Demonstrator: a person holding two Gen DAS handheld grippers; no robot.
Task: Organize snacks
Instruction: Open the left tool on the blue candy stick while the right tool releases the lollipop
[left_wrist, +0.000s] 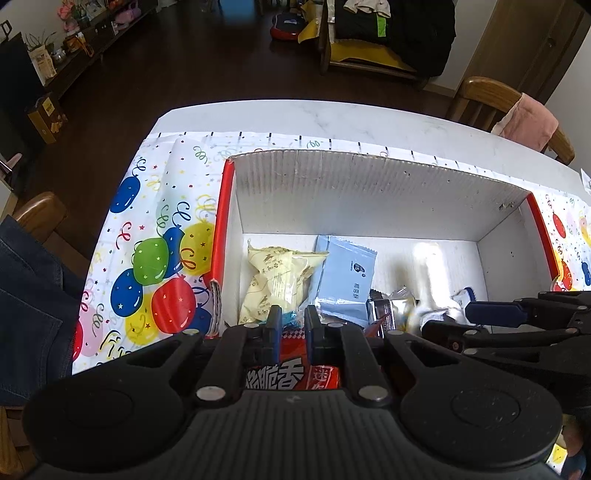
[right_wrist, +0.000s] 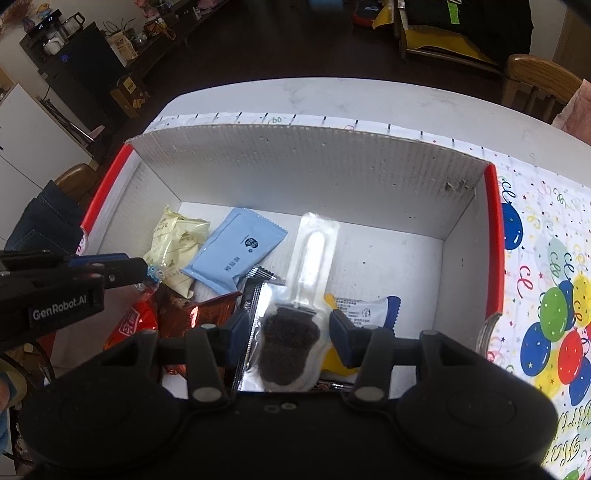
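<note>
A white counter (left_wrist: 369, 122) carries a balloon-print cloth (left_wrist: 147, 236), and on the cloth stands an open cardboard box (right_wrist: 295, 162) with red outer sides and white inner walls. The snacks lie on the box floor, crowded toward its near-left part. From the left there are a cream packet (right_wrist: 173, 247), a pale blue packet (right_wrist: 236, 251), a red bag (right_wrist: 129, 325) and a brown bag (right_wrist: 207, 314) nearer the cameras, a silver wrapper (right_wrist: 255, 295), and a white-and-blue packet (right_wrist: 369, 306) to the right.

The right gripper (right_wrist: 288, 328) points down into the box with its fingers apart on either side of a clear packet (right_wrist: 314, 251) that holds a dark brown treat; whether the pads press on it I cannot tell. The left gripper (left_wrist: 291, 325) hangs over the red bag with its fingers drawn together, a small blue-wrapped sweet (right_wrist: 155, 273) pinched at the tips.
</note>
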